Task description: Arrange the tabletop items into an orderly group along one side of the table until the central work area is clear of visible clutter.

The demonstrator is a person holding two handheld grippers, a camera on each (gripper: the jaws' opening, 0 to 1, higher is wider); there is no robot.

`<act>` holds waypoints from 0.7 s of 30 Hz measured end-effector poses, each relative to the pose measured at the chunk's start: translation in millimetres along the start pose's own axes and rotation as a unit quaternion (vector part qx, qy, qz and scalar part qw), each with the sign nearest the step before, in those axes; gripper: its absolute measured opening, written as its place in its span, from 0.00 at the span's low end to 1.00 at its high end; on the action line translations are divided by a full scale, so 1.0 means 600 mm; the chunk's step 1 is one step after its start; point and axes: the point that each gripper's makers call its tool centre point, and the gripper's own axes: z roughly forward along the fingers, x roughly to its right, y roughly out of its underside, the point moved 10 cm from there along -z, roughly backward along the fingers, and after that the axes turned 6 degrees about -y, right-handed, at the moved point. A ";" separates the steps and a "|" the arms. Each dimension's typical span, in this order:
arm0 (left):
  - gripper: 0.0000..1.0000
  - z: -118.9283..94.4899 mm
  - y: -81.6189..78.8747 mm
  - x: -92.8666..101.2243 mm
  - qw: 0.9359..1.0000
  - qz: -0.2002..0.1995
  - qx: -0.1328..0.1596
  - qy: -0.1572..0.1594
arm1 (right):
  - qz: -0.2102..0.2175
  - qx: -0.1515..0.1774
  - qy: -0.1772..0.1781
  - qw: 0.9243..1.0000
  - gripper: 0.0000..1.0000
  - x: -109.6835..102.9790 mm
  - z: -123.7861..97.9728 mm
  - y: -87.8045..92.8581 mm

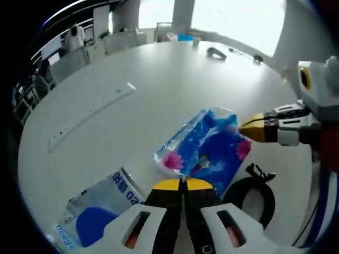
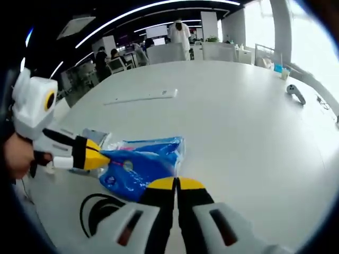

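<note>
A blue tissue pack (image 1: 209,145) with pink flowers lies on the white table (image 1: 159,79), and it is also in the right gripper view (image 2: 140,164). My left gripper (image 1: 184,183) is shut, its yellow tips pinching the pack's near edge. It enters the right gripper view from the left (image 2: 99,157), at the pack's end. My right gripper (image 2: 176,183) is shut, its tips beside the pack's near corner. It comes into the left gripper view (image 1: 244,127) from the right and touches the pack's far corner.
A clear ruler (image 1: 90,114) (image 2: 143,97) lies farther out. A clear bag with a blue label (image 1: 100,203) (image 2: 98,138) and a black cable ring (image 1: 254,198) (image 2: 98,211) flank the pack. A small black object (image 1: 215,52) (image 2: 295,92) sits far off.
</note>
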 end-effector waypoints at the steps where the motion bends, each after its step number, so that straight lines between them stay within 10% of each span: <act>1: 0.00 0.000 0.000 0.000 1.000 0.000 0.000 0.000 | -0.001 0.000 0.000 1.000 0.00 -0.001 0.000 0.000; 21: 0.00 0.000 0.007 -0.002 1.000 0.018 -0.012 -0.011 | 0.003 -0.006 -0.007 1.000 0.00 -0.004 0.006 0.011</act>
